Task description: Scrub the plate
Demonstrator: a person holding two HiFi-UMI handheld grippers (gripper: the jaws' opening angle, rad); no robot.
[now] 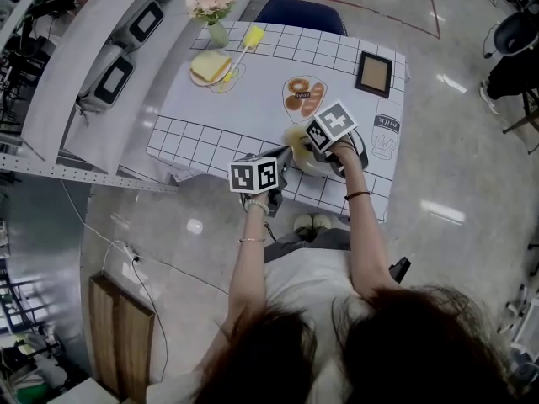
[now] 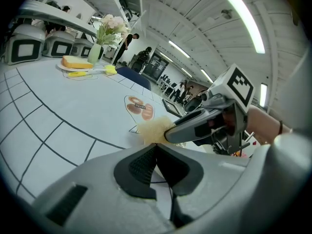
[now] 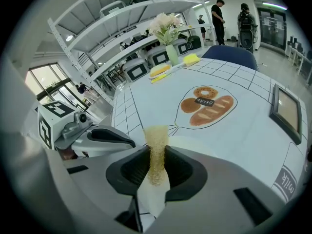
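White gridded counter (image 1: 253, 99) carries the plate (image 1: 310, 165) at its near edge, just in front of the person. The left tool (image 2: 156, 155) has its jaws pinched together on the plate's thin rim, seemingly to steady it. The right tool (image 3: 156, 168) is clamped on a yellow sponge (image 3: 156, 143) that stands up between its jaws just over the plate, so scrubbing looks under way rather than finished, though no dirt or foam shows how much is left.
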